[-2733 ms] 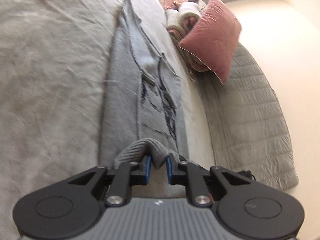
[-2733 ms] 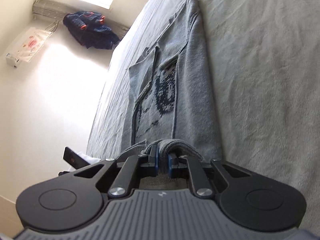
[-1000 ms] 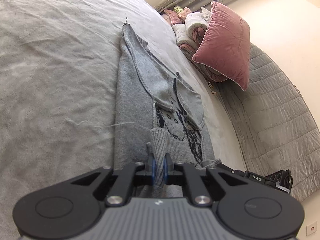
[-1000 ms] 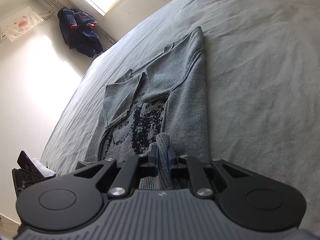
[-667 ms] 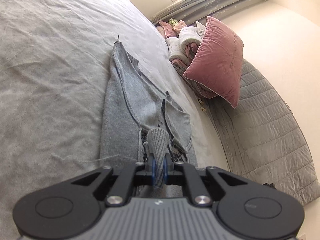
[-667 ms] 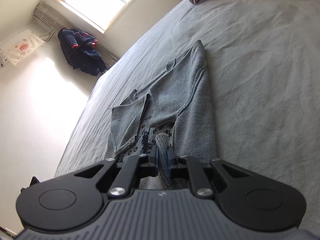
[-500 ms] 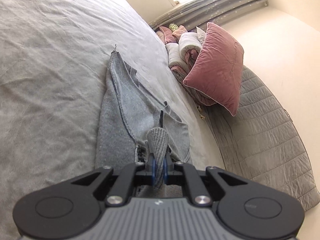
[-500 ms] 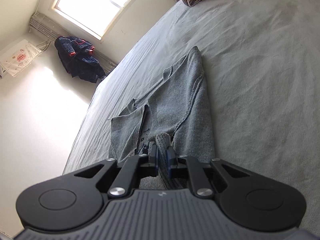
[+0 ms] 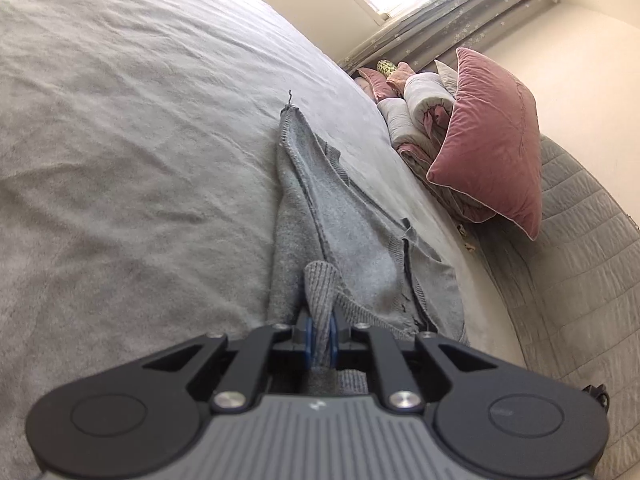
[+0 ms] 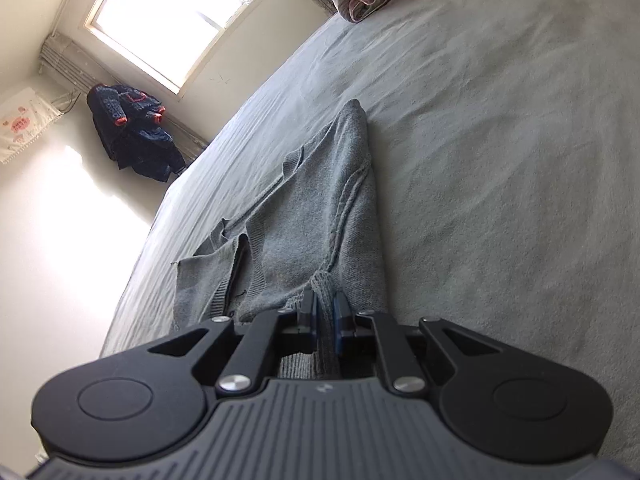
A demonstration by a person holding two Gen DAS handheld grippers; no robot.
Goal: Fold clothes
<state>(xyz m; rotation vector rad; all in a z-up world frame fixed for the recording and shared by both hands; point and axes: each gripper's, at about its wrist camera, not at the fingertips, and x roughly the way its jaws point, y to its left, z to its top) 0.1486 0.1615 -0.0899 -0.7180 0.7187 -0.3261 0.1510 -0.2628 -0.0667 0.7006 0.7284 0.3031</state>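
A grey knitted sweater [image 9: 344, 216] lies lengthwise on the grey bed [image 9: 120, 140], its sleeves folded in over the body. My left gripper [image 9: 319, 322] pinches a ribbed fold of the sweater's hem between its blue pads; its jaws are opening slightly, with the knit still pressed between them. In the right wrist view the same sweater [image 10: 312, 208] stretches away from me on the bed [image 10: 500, 140]. My right gripper [image 10: 325, 308] is shut on the other end of the ribbed hem. The lifted hem sits over the sweater's lower body and hides what is beneath it.
A pink velvet pillow [image 9: 492, 136] leans on rolled bedding [image 9: 420, 108] at the head of the bed, beside a quilted grey cover [image 9: 580, 260]. A dark blue jacket [image 10: 132, 132] hangs under the window [image 10: 180, 12]. Bare bedsheet lies on both sides of the sweater.
Both grippers have carried the hem forward over the sweater. The dark knitted pattern that showed a second ago is now covered by the folded-over part.
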